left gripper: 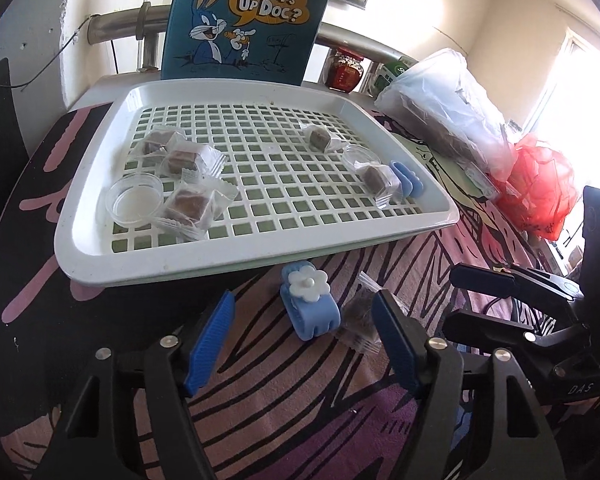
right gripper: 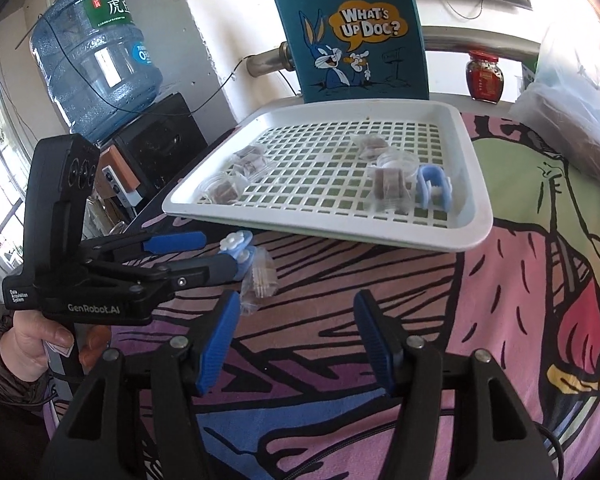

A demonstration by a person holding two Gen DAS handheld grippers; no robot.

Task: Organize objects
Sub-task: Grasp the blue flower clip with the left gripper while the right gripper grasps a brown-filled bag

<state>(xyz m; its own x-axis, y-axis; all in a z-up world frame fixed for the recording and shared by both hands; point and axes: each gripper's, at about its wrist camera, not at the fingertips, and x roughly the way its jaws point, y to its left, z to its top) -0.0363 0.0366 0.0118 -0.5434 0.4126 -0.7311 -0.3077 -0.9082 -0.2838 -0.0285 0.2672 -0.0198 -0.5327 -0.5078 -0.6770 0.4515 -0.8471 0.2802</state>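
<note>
Across the middle of both views sits the bench (left gripper: 300, 380), covered w/ a pink, purple & black cartoon cloth. On it, upper centre, a white grid tray (left gripper: 260, 248) lies flat. Behind the tray, top centre, a teal tote bag (left gripper: 252, 20) w/ a cartoon rabbit stands upright. Top left of the right wrist view: big blue water jug (right gripper: 96, 56). Far right in the left wrist view: clear plastic bag (left gripper: 440, 108) & red net bag (left gripper: 540, 188).

Left gripper (left gripper: 304, 344), lower centre of its own view, is spread; a blue flower clip (left gripper: 310, 306) lies on the cloth between the fingers, not touched, just below the tray's near rim. A wrapped brown candy (left gripper: 362, 316) lies beside the clip, against the right finger. Right gripper (right gripper: 294, 344) is spread too, nothing between its fingers, only cloth.

In the tray: several wrapped candies, left group (left gripper: 180, 176) & right ones (left gripper: 374, 180); a clear round dish (left gripper: 136, 200) at lower left; a second blue clip (left gripper: 406, 180) near the right rim. Small red-lidded jar (left gripper: 346, 72) behind the tray, upper right.
</note>
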